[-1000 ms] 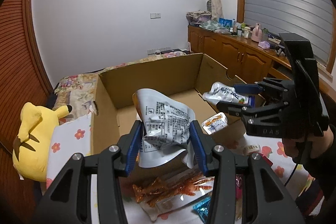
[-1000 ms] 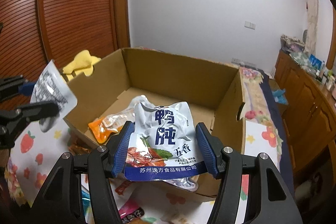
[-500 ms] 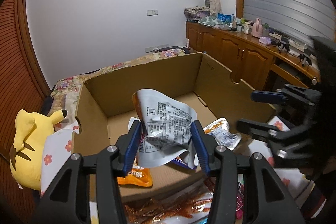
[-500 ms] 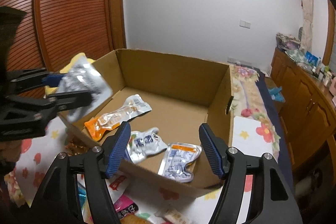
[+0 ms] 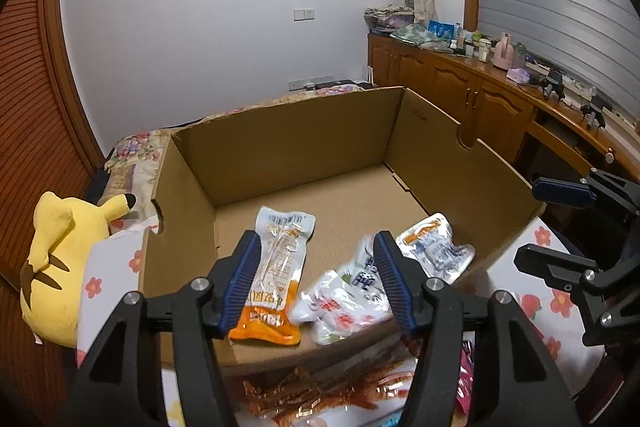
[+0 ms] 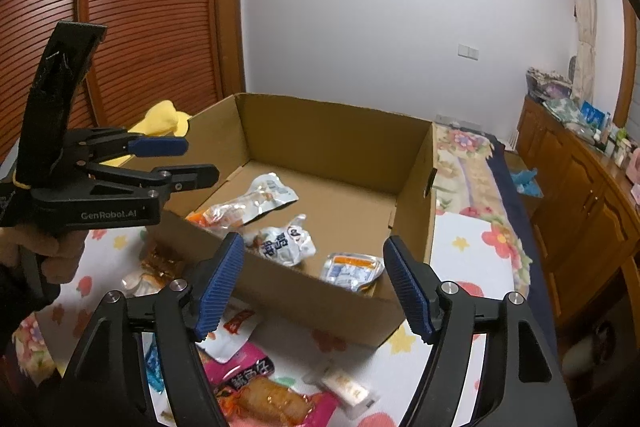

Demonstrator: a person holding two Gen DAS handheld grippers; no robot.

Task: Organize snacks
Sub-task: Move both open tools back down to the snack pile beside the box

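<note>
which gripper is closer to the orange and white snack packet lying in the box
Left. The left gripper hangs open at the box's near edge, directly over the orange and white packet. The right gripper sits open beyond the cardboard box's other near corner.

box (image 5: 304,131) brown | plush (image 5: 60,259) yellow, black-tipped ear | sheet (image 6: 472,247) white, floral | fingers (image 6: 218,283) blue, ribbed

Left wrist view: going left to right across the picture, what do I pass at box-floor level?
Yellow plush toy → orange-bottomed packet → crumpled white packet → small orange-topped packet → right gripper.
</note>
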